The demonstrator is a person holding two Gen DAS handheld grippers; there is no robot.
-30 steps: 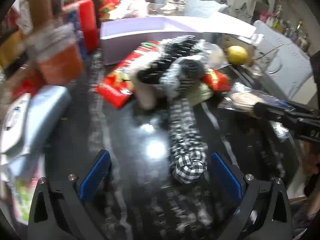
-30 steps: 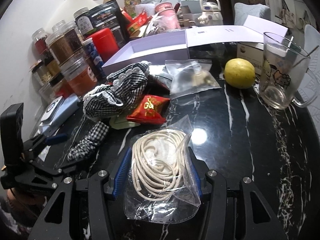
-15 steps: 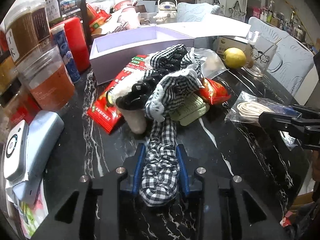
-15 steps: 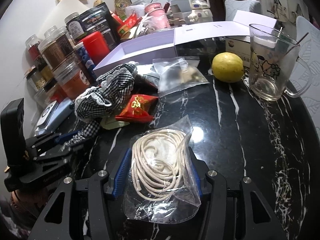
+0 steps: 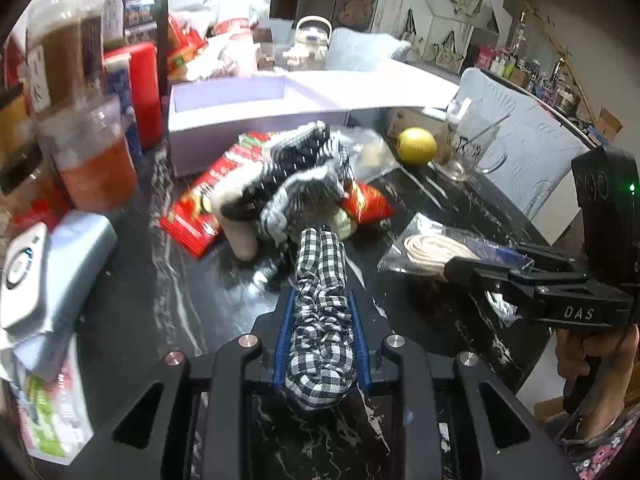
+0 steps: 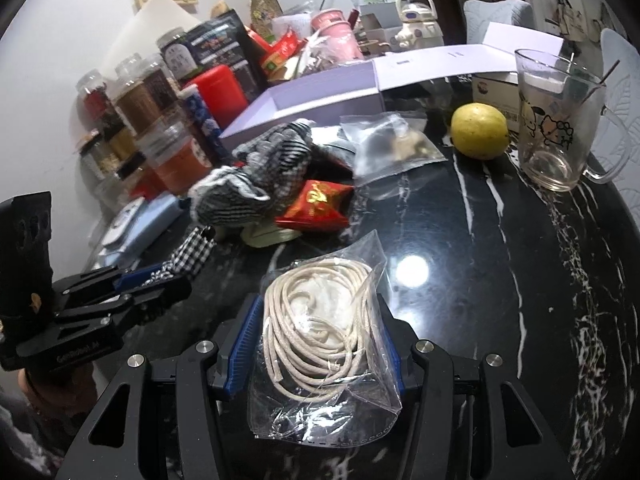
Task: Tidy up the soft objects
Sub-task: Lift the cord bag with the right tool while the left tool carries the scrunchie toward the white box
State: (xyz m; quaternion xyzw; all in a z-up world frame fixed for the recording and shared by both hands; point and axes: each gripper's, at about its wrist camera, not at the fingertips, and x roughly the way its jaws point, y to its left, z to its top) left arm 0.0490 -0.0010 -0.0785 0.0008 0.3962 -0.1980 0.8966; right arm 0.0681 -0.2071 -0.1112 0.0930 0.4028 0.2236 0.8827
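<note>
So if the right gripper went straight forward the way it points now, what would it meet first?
Probably bare black tabletop, since the right gripper, shut on the bagged cord, points down at it. Beyond lies the small clear bag, though depth is unclear.

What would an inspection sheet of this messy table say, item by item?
Surface: black marble table, crowded at the back.
Job's things: checked fabric strip runs to a checked bundle; bagged cord; open lilac box.
Clutter: lemon, glass mug, red snack packets, jars.
Grippers: left gripper shut on the strip; right gripper shut on the cord bag.
Cables: nothing seen on the table.
Surroundings: white wall, shelves, padded chair.
</note>
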